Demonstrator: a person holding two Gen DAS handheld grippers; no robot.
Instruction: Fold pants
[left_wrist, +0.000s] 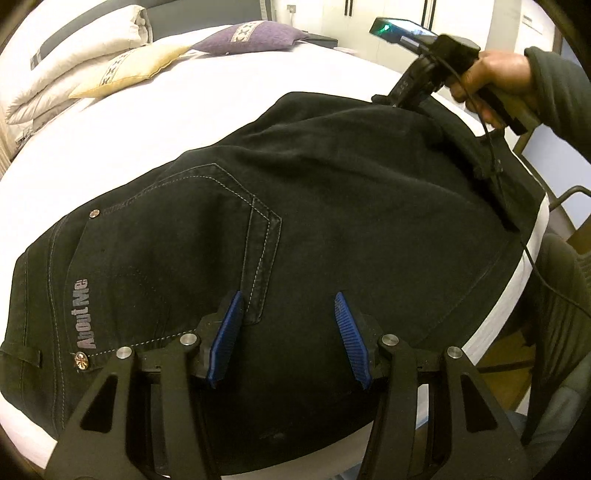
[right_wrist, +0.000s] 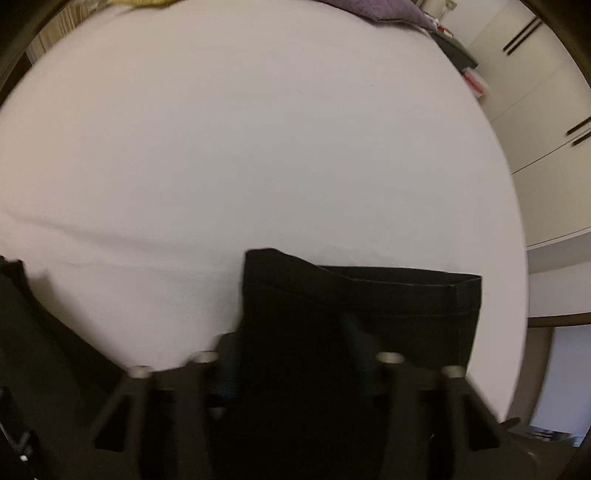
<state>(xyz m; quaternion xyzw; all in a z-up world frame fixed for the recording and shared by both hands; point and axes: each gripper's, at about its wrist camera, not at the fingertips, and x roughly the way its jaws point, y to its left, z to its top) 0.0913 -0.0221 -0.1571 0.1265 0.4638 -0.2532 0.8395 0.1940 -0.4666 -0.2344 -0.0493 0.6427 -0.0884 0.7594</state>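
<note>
Black jeans (left_wrist: 295, 229) with an "About Me" print lie on a white bed (left_wrist: 221, 107), seat and back pocket facing up. My left gripper (left_wrist: 290, 332) is open just above the seat of the jeans, blue pads apart, holding nothing. My right gripper (left_wrist: 402, 98) is at the far end of the jeans, held by a hand. In the right wrist view the hem end of the legs (right_wrist: 369, 295) lies between and over the fingers of the right gripper (right_wrist: 291, 354). The fabric hides the pads, so the jaw gap does not show.
Pillows (left_wrist: 66, 55), a yellow cushion (left_wrist: 129, 70) and a purple cushion (left_wrist: 251, 37) lie at the head of the bed. White wardrobe doors (right_wrist: 546, 122) stand to the right. The bed's near edge (left_wrist: 517, 280) runs beside the jeans, with a chair beyond it.
</note>
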